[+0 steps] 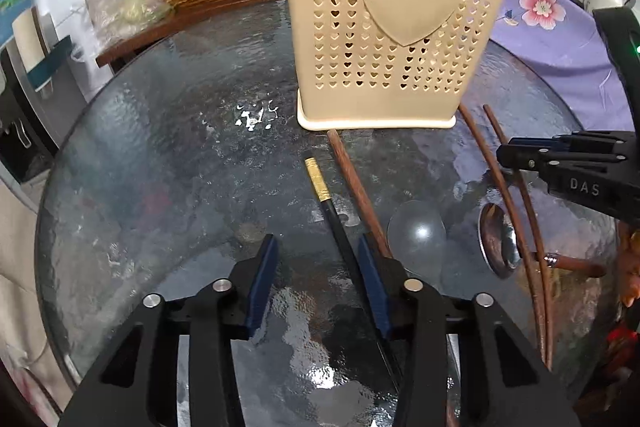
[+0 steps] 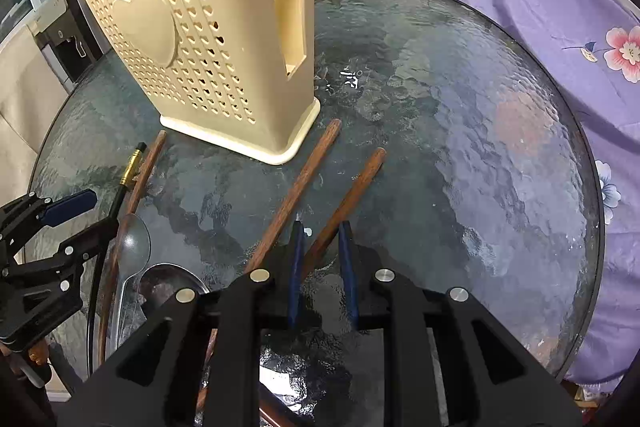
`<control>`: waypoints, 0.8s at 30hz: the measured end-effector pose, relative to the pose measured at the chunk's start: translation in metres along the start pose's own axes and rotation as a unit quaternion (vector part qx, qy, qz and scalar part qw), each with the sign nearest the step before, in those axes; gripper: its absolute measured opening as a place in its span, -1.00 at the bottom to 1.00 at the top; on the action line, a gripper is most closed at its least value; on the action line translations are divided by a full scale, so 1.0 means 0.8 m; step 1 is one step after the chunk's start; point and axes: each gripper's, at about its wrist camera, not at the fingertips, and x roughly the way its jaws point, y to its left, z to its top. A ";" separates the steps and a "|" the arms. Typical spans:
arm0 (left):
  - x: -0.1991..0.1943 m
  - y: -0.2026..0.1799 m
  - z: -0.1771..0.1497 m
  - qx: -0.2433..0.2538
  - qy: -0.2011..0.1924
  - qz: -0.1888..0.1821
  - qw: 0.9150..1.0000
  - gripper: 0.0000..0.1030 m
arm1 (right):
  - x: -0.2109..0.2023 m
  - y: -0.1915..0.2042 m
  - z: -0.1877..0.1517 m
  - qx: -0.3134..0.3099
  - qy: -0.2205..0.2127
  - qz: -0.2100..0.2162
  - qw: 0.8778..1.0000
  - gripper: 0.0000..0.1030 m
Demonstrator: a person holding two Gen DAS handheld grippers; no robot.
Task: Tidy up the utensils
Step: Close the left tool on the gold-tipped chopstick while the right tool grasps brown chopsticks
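Wooden chopstick [image 2: 344,195] clenched in my right gripper [image 2: 322,227], lying mid-table by the holder [image 2: 208,39] | left gripper [image 1: 318,247] released, straddling the black chopstick [image 1: 332,211] for pickup

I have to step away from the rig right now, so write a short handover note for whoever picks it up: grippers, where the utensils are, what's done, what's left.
Left gripper: open, jaws partly closed around the black chopstick, not clamped.
Right gripper: jaws narrow around a brown wooden chopstick; firm grip unclear.
Cream utensil holder stands upright on the glass table; nothing visibly inside.
Lying in front of it: more brown chopsticks, a metal spoon, a clear spoon.
Done: nothing placed yet.
Left: load every utensil into the holder.
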 end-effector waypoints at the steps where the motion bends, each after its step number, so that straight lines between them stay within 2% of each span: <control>1: 0.001 0.000 0.002 -0.001 0.002 0.000 1.000 -0.24 | 0.000 -0.001 0.000 0.001 0.001 0.001 1.000 -0.64; 4: 0.010 -0.004 0.016 0.000 0.008 0.005 1.000 -0.27 | 0.002 0.000 0.006 0.005 0.004 -0.004 1.000 -0.64; 11: 0.031 -0.017 0.049 0.004 0.019 0.010 1.000 -0.78 | 0.008 0.000 0.023 0.040 -0.003 -0.007 0.999 -0.64; 20: 0.035 -0.032 0.050 0.005 0.017 0.013 1.000 -0.84 | 0.018 0.000 0.035 0.052 -0.017 -0.026 0.998 -0.64; 24: 0.035 -0.036 0.047 -0.001 0.014 0.012 1.000 -0.84 | 0.020 0.011 0.033 0.041 -0.030 -0.048 0.998 -0.75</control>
